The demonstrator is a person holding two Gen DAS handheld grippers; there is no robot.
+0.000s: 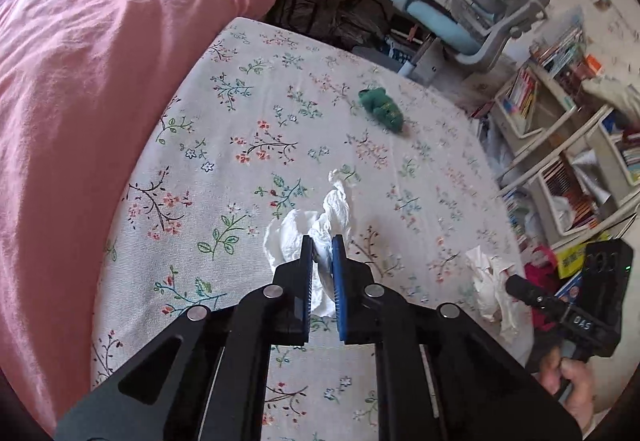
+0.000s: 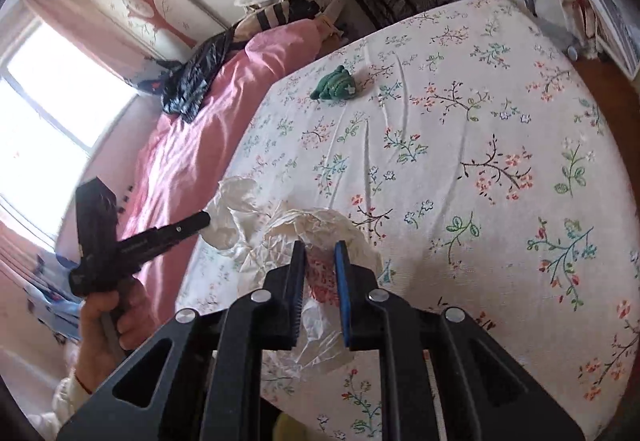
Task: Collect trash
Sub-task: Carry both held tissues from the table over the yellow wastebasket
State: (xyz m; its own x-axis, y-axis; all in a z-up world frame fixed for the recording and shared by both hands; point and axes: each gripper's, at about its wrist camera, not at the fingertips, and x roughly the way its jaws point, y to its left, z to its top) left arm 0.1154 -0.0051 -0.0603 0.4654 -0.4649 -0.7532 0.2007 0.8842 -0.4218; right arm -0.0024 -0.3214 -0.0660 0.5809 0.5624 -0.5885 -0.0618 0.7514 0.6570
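Your left gripper [image 1: 322, 247] is clamped on a crumpled white tissue [image 1: 328, 213]; the paper sits pinched between the two pads and bunches out ahead of the fingertips and to their left, over the floral bedsheet [image 1: 248, 113]. Your right gripper [image 2: 320, 253] is nearly closed on a crinkled clear plastic wrapper [image 2: 320, 225]; the film lies between the jaws and spreads out in front of and under them, and the pads look to press on it. In the right wrist view the tissue [image 2: 236, 209] shows ahead-left of your right fingertips, touching the wrapper's edge, with the left gripper's tip [image 2: 192, 223] at it. In the left wrist view the wrapper [image 1: 490, 281] is off to the right of your left fingers, beside the right gripper's body [image 1: 576, 301], held in your right hand [image 1: 568, 381]. Your left hand [image 2: 112, 317] grips its tool at the lower left of the right wrist view. A green plush toy [image 1: 380, 107] lies well ahead of both tools on the sheet. The pink duvet [image 1: 80, 81] runs along the left of your left gripper, a black garment [image 2: 192, 81] on top at its far end. A desk chair [image 1: 480, 13] stands past the bed's far edge.
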